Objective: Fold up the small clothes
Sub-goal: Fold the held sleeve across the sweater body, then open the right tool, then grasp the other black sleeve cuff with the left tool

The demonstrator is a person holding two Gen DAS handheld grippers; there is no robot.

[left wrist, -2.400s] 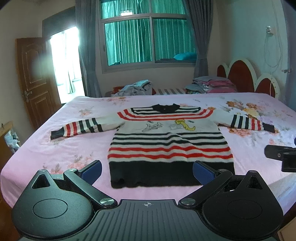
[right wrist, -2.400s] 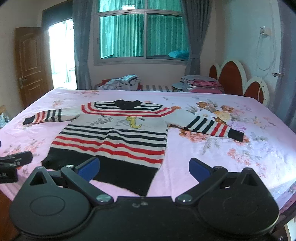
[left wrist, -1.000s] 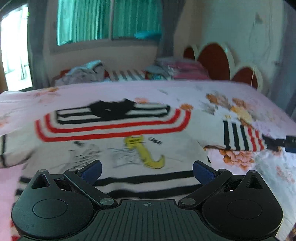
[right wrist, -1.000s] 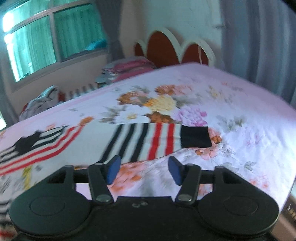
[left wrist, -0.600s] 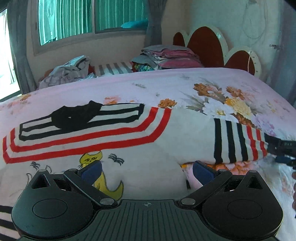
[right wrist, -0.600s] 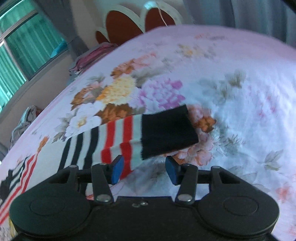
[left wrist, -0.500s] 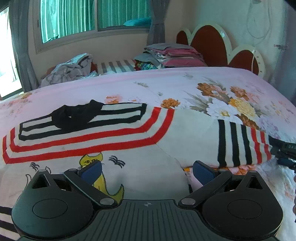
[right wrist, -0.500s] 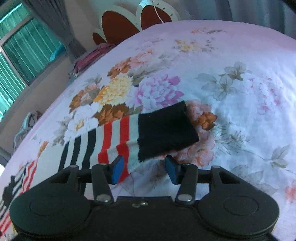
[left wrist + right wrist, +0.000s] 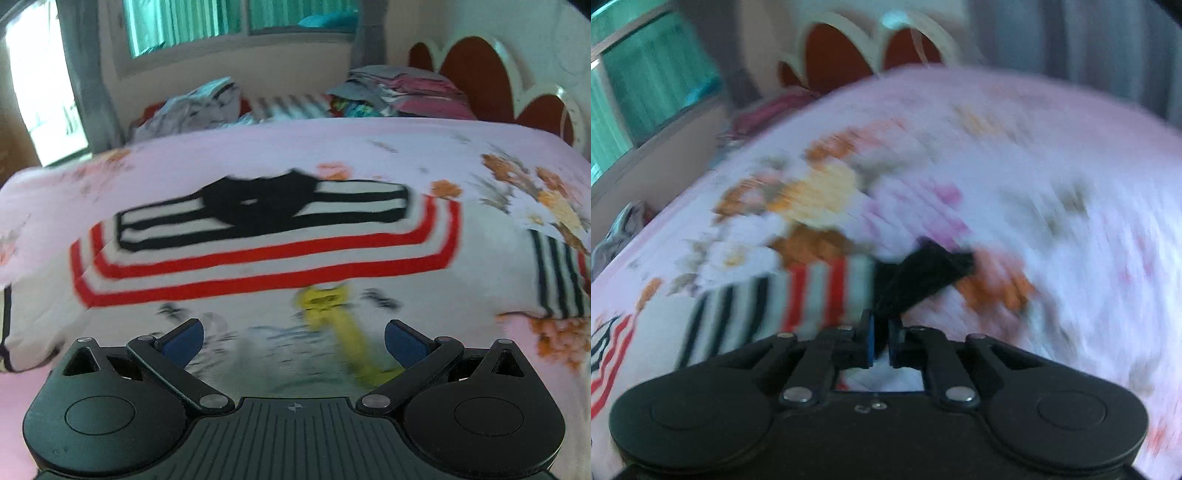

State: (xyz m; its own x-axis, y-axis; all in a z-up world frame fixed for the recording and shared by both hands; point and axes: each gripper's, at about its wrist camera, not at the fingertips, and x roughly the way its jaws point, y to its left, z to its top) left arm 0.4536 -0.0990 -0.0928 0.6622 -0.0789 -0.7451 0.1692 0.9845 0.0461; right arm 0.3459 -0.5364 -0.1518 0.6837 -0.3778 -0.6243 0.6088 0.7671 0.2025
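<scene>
A striped sweater (image 9: 258, 258) in white, red and black, with a black collar and a yellow cat print, lies flat on the pink floral bed (image 9: 369, 147). My left gripper (image 9: 293, 332) hovers open over its chest, nothing between its blue pads. The sweater's right sleeve (image 9: 554, 273) runs off to the right edge of that view. In the blurred right wrist view, my right gripper (image 9: 881, 332) has its jaws closing, and the pads pinch the black cuff (image 9: 923, 273) at the end of the striped sleeve (image 9: 798, 299). The cuff is bunched up at the fingertips.
A loose heap of clothes (image 9: 199, 103) and a folded stack (image 9: 406, 88) lie at the bed's far side under the window. A red scalloped headboard (image 9: 469, 81) stands at the right. Floral sheet (image 9: 1052, 184) stretches beyond the cuff.
My right gripper has shut on the black cuff, which lay flat between its open jaws before and is now bunched. My left gripper has slid left over the sweater, toward the collar.
</scene>
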